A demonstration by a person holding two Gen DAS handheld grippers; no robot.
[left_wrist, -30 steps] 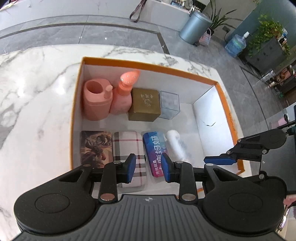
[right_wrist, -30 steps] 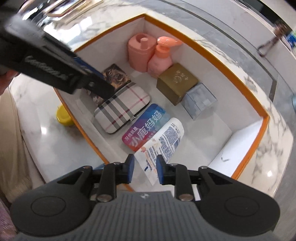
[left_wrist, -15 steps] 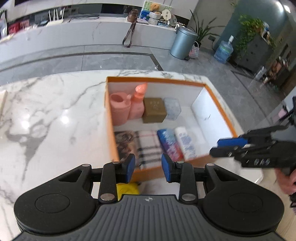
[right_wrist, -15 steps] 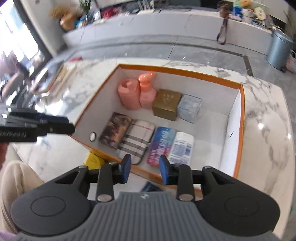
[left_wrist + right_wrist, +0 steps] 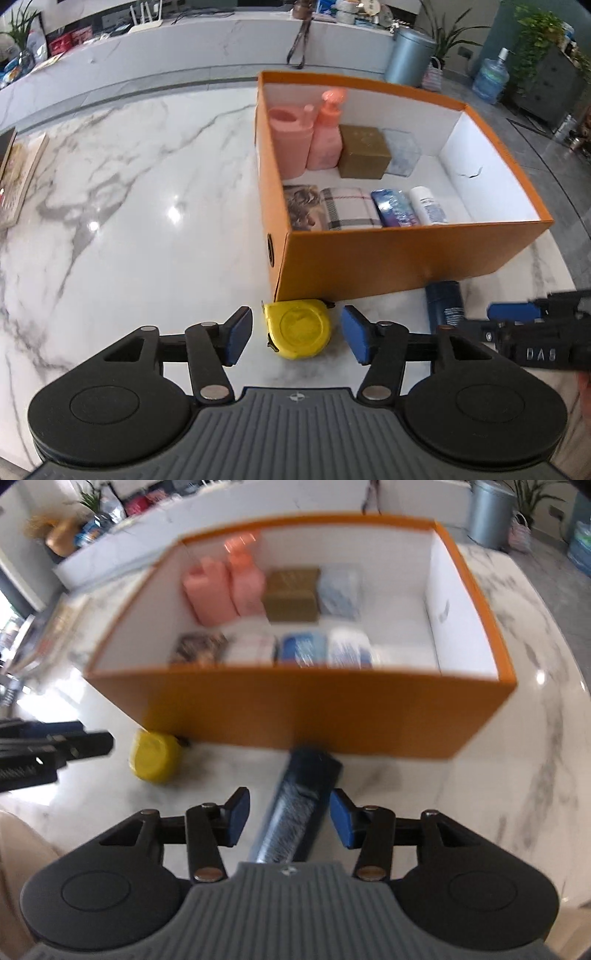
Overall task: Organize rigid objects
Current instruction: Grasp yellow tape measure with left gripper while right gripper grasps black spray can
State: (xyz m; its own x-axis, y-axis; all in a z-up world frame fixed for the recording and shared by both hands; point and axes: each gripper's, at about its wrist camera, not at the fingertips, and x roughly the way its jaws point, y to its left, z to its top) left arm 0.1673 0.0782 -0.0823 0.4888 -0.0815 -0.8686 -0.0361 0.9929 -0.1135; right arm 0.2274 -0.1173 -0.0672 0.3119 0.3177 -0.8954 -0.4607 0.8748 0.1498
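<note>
A yellow tape measure (image 5: 298,328) lies on the marble counter just in front of the orange box (image 5: 406,254). My left gripper (image 5: 297,335) is open, its pads on either side of the tape measure, not touching it. A dark blue tube (image 5: 295,812) lies on the counter against the box's front wall; it also shows in the left wrist view (image 5: 445,304). My right gripper (image 5: 289,818) is open around the tube. The box holds two pink bottles (image 5: 306,140), a gold box (image 5: 364,157), a clear box, and a row of flat items along its front.
The right half of the orange box floor (image 5: 454,188) is bare. Books (image 5: 14,173) lie at the counter's left edge. The tape measure shows left of the tube in the right wrist view (image 5: 155,757). A grey bin (image 5: 408,55) and water bottle stand on the floor beyond.
Both grippers pulled back out of the box and came down low over the counter in front of it. Both jaws opened wide, the left around the tape measure, the right around the blue tube.
</note>
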